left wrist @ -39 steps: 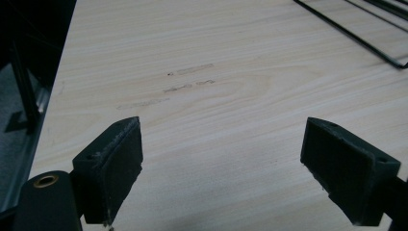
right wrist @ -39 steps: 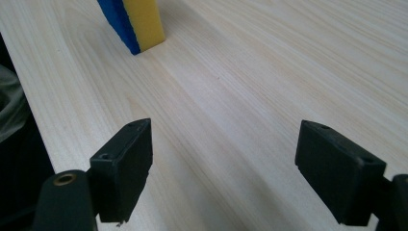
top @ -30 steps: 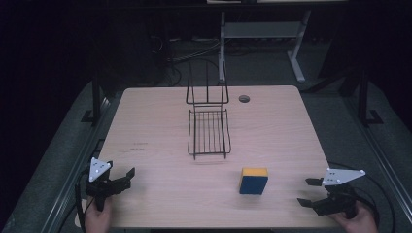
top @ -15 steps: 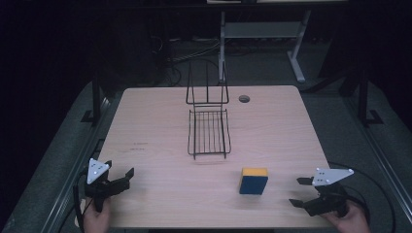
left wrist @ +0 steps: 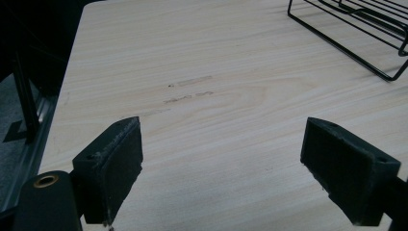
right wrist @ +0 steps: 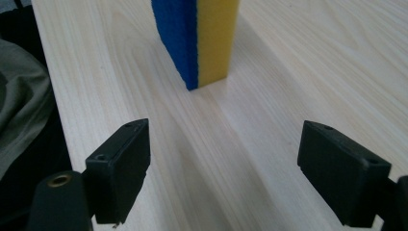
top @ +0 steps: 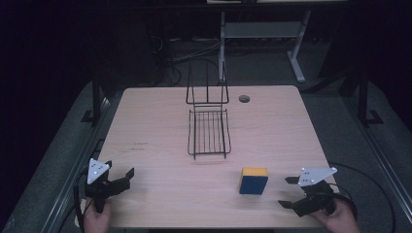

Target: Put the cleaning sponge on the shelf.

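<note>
— What's the setting?
— A pale wooden table (top: 160,121) in a dark room.
— Anything the close views add?
— The right gripper view shows the sponge (right wrist: 197,38) upright, blue and yellow halves.
— Counts?
— One wire rack (top: 209,127), one sponge near the right gripper (top: 290,192); left gripper (top: 127,175) apart. Both jaws spread, empty.

light: dim room, table (top: 160,121) lit from above | surroundings: near black | shadows: soft, faint | focus: high view grainy, gripper views sharper, jaws slightly blurred
</note>
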The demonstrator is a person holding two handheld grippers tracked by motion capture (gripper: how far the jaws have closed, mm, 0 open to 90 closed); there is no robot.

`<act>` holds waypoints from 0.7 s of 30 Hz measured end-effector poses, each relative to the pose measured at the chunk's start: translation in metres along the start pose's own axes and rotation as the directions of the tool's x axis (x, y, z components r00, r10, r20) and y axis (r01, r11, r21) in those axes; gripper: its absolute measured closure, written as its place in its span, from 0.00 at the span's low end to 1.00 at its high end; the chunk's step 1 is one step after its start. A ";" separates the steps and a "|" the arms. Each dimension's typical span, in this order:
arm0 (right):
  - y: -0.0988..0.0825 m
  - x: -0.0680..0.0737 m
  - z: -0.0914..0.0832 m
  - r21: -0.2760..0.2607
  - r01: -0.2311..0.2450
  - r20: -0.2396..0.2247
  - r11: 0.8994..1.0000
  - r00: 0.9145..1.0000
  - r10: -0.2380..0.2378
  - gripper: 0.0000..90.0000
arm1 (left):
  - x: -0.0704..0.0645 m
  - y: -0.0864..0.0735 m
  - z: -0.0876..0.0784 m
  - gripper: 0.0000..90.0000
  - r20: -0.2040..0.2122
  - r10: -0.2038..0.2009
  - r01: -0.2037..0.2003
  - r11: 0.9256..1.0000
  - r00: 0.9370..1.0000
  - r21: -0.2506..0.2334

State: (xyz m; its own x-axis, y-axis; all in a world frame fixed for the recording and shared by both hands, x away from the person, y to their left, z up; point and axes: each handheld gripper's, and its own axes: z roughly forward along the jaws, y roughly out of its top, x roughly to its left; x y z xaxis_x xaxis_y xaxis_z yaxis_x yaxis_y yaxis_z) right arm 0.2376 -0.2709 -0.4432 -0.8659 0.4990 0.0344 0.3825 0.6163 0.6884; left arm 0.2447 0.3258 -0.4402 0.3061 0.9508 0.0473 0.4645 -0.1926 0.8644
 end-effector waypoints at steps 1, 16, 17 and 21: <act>0.000 0.000 0.000 0.000 0.000 0.000 1.000 1.000 0.000 0.21 | 0.000 0.000 0.000 0.16 -0.002 0.000 0.000 1.000 1.000 -0.002; 0.029 0.000 0.010 0.013 0.074 -0.033 0.997 0.997 -0.073 0.22 | -0.003 0.000 -0.004 0.16 -0.003 -0.002 0.002 1.000 1.000 -0.011; 0.031 0.000 0.011 0.013 0.076 -0.037 0.997 0.996 -0.075 0.22 | -0.004 0.000 -0.004 0.16 -0.005 0.005 -0.005 1.000 1.000 -0.015; 0.040 -0.001 0.014 0.011 0.093 -0.052 0.996 0.994 -0.092 0.23 | -0.005 0.000 -0.004 0.16 -0.005 0.014 -0.014 1.000 1.000 -0.014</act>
State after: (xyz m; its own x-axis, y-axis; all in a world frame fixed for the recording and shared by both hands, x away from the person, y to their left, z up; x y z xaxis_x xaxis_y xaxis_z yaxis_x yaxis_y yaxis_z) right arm 0.2584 -0.2379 -0.4259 -0.9131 0.4077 0.0083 0.3038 0.6664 0.6809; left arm 0.2403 0.3221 -0.4382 0.3085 0.9492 0.0623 0.4486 -0.2029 0.8704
